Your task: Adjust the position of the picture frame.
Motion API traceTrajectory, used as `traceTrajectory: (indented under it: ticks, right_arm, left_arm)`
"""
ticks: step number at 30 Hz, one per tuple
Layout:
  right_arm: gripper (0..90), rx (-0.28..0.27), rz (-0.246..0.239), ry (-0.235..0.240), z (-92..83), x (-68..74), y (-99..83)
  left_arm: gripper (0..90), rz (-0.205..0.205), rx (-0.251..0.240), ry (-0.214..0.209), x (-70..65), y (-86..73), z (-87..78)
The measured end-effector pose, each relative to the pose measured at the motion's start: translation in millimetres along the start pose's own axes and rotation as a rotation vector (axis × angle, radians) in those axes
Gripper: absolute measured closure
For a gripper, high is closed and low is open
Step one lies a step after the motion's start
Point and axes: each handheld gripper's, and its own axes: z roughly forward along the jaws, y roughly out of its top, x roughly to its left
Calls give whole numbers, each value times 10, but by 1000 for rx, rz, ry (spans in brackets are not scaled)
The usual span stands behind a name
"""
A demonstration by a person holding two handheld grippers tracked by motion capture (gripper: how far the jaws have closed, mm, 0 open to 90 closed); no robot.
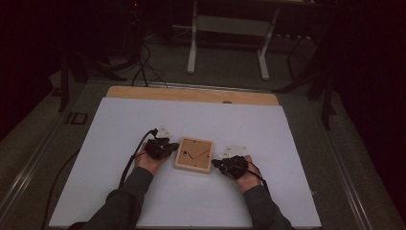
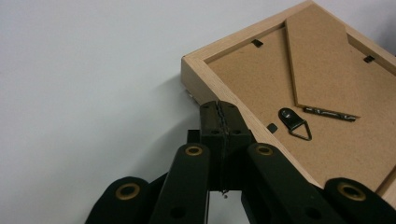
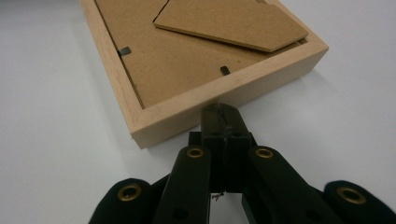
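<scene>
Frame [image 1: 194, 154] lies face down, back up, on the white sheet [image 1: 191, 201] near the middle of the table [image 1: 191, 94], a bit toward the near edge. Light wood rim, brown fibreboard backing. Fold-out stand [image 2: 322, 60] lies flat on the backing, a metal hanger loop [image 2: 294, 122] beside it, and small black tabs [image 3: 225, 70] sit along the inner rim.

Left gripper [image 1: 172, 147] sits at the frame's left side, hand [image 1: 149, 162] underneath it, forearm coming in from the near edge. Jaws pressed together, nothing between them. In the left gripper view the tips [image 2: 220, 114] sit over the frame's wooden rim; touching or just above, cannot tell.

Right gripper [image 1: 216, 163] sits at the frame's right near corner, hand [image 1: 246, 176] holding it from the near side. Jaws also pressed together, empty. In the right gripper view the tips [image 3: 220, 116] are right at the frame's outer side wall, at or just short of contact; cannot tell which.

Cable [image 1: 131, 160] trails from the left gripper toward the near left. Grey plates sit on top of both grippers. Past the far edge, a white desk base [image 1: 227, 28] stands on the floor in the dark.
</scene>
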Motion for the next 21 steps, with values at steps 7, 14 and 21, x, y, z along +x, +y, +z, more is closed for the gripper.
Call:
traceTrajectory:
  ticks: [7, 14, 21]
  right_arm:
    - [900, 2, -8, 11, -3, 35, 3]
    - [900, -3, -17, 30, 18, 86, 19]
    - [900, -6, -30, 49, 48, 125, 46]
  left_arm:
    - [900, -23, -11, 4, 28, 49, 68]
    - [900, -44, -20, 11, 69, 106, 138]
    - [900, -53, -28, 18, 94, 127, 165]
